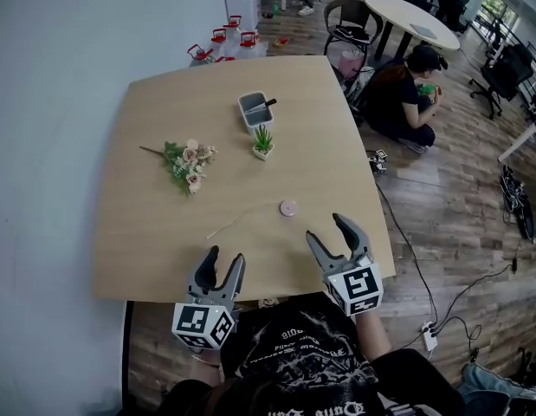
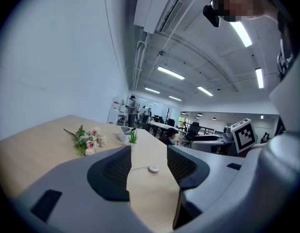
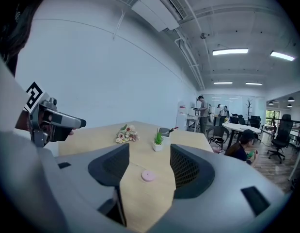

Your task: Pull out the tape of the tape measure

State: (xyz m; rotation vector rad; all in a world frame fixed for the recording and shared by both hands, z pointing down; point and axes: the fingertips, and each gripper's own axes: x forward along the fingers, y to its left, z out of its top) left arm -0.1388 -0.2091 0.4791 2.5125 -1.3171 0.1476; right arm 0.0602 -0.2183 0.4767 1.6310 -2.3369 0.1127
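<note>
A small round pink tape measure (image 1: pixel 287 208) lies on the wooden table (image 1: pixel 155 232), with a thin pale tape (image 1: pixel 246 218) drawn out of it to the left. My left gripper (image 1: pixel 225 258) hovers open over the table's near edge, short of the tape's loose end. My right gripper (image 1: pixel 326 227) stands open just right of the case and nearer me, apart from it. In the left gripper view the tape measure (image 2: pixel 153 169) shows between the open jaws of the left gripper (image 2: pixel 149 152). Likewise the tape measure (image 3: pixel 148 176) lies ahead of the open right gripper (image 3: pixel 150 152).
A bunch of artificial flowers (image 1: pixel 188 161), a small potted plant (image 1: pixel 263 141) and a grey holder (image 1: pixel 255 111) stand further back on the table. A wall runs along the left. A person (image 1: pixel 406 94) sits on the floor at the right.
</note>
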